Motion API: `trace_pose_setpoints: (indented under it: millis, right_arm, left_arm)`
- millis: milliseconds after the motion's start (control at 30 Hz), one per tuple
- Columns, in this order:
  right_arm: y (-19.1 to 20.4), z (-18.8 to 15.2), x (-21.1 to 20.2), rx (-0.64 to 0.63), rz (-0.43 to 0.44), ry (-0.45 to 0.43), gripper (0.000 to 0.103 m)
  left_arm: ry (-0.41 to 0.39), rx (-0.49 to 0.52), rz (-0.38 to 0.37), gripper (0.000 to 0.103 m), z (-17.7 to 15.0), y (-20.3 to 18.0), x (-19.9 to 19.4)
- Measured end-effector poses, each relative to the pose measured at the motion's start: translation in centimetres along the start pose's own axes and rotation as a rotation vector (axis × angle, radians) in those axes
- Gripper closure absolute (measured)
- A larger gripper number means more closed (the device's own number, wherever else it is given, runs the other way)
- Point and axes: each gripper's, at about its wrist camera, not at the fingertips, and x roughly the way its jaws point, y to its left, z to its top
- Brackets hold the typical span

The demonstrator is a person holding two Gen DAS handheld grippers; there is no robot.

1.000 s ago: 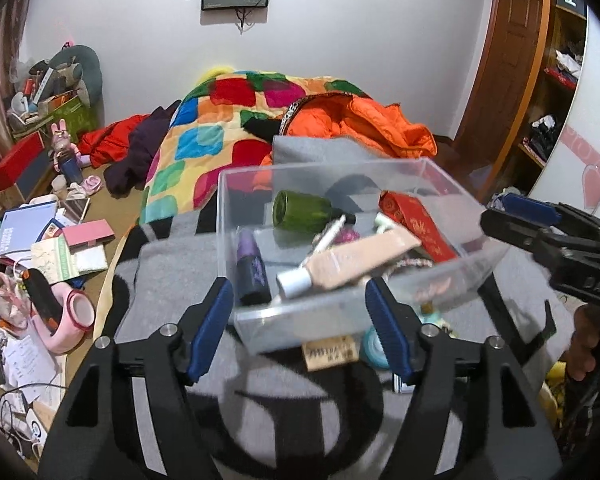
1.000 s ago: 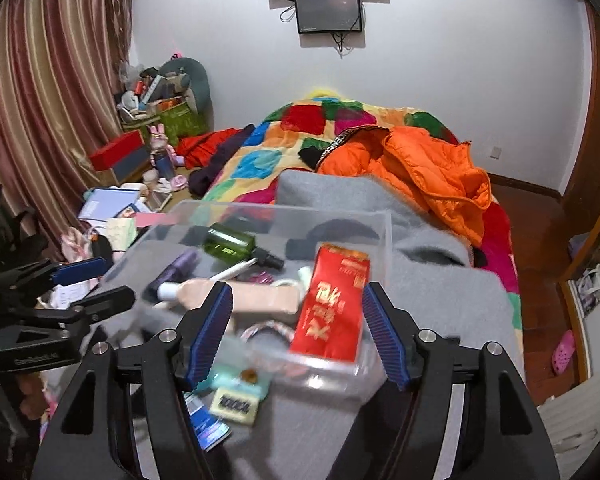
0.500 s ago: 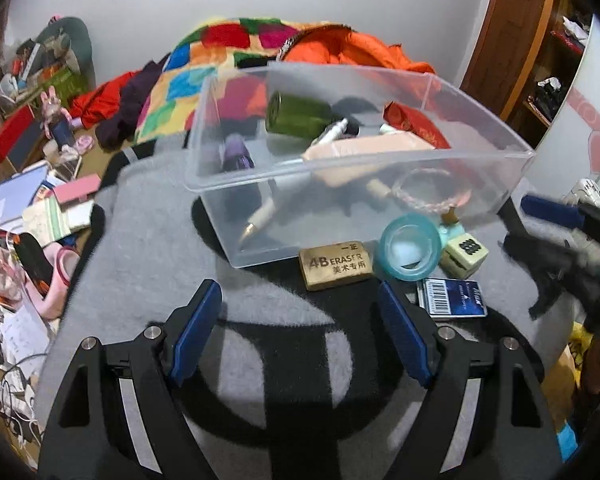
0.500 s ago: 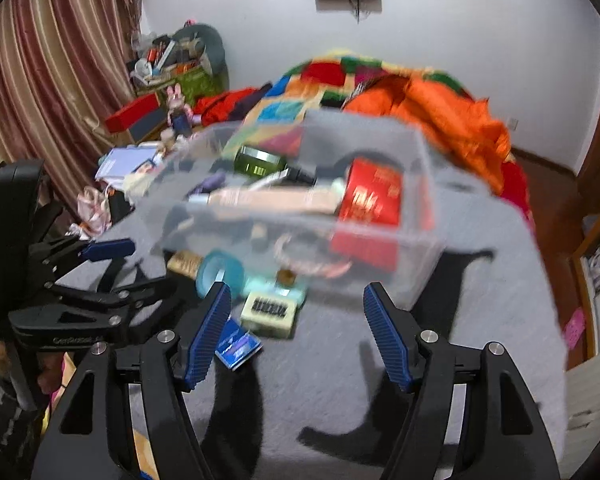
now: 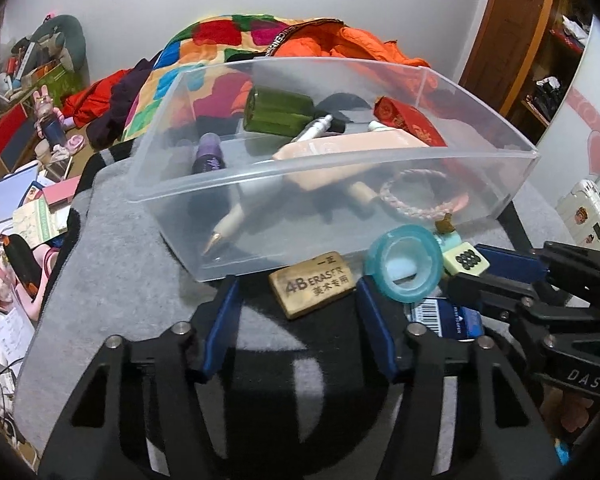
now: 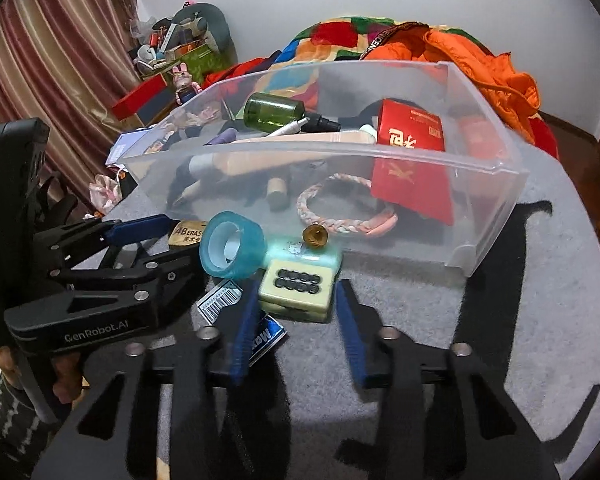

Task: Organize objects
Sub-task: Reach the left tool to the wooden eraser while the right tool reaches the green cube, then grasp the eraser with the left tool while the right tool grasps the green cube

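A clear plastic bin (image 5: 380, 172) (image 6: 496, 184) stands on the grey blanket and holds a green bottle (image 5: 278, 110), a red packet (image 6: 412, 160), a beige tube, a pen and a braided bracelet. In front of it lie a brown 4B eraser (image 5: 314, 288), a teal tape roll (image 5: 404, 262) (image 6: 232, 250), a pale green mahjong tile (image 6: 298, 290) and a blue card (image 5: 444, 318). My left gripper (image 5: 298, 320) is open with its fingers either side of the eraser. My right gripper (image 6: 296, 320) is open around the mahjong tile.
The blanket (image 6: 500, 320) covers a bed with a patchwork quilt (image 5: 220, 40) and an orange jacket (image 6: 480, 64) behind the bin. Books, boxes and toys (image 5: 28, 184) clutter the left side. A wooden door (image 5: 508, 28) stands at the right.
Both grippers have dropped and moved in toward the loose items in front of the bin. The left one now straddles the eraser, the right one the mahjong tile.
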Motion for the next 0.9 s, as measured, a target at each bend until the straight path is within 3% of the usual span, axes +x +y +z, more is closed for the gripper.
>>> trace_pose_setpoints:
  millis: [100, 300, 533, 700, 833, 900]
  right_arm:
    - [0.1, 0.0, -0.3, -0.005, -0.017, -0.014, 0.070]
    - [-0.4, -0.4, -1.7, 0.016, -0.027, -0.039, 0.070]
    - [-1.2, 0.0, -3.2, 0.037, -0.038, -0.076, 0.070]
    - [-1.3, 0.3, -3.9, 0.034, -0.044, -0.092, 0.070]
    - [-1.4, 0.5, -4.3, 0.035, -0.043, -0.103, 0.070]
    - [-1.5, 0.7, -4.6, 0.034, -0.047, -0.111, 0.070]
  left_arm:
    - [-0.008, 0.016, -0.011, 0.059, -0.1, -0.6, -0.1]
    - [-0.025, 0.003, -0.012, 0.061, -0.5, -0.4, -0.4]
    - [-0.037, -0.041, -0.030, 0.075, -1.3, 0.7, -2.0]
    - [-0.025, -0.024, -0.019, 0.074, -1.1, 0.7, -2.3]
    - [-0.017, -0.017, -0.007, 0.055, -0.5, 0.5, -1.8]
    - [-0.008, -0.005, -0.009, 0.054, -0.3, 0.3, -1.3]
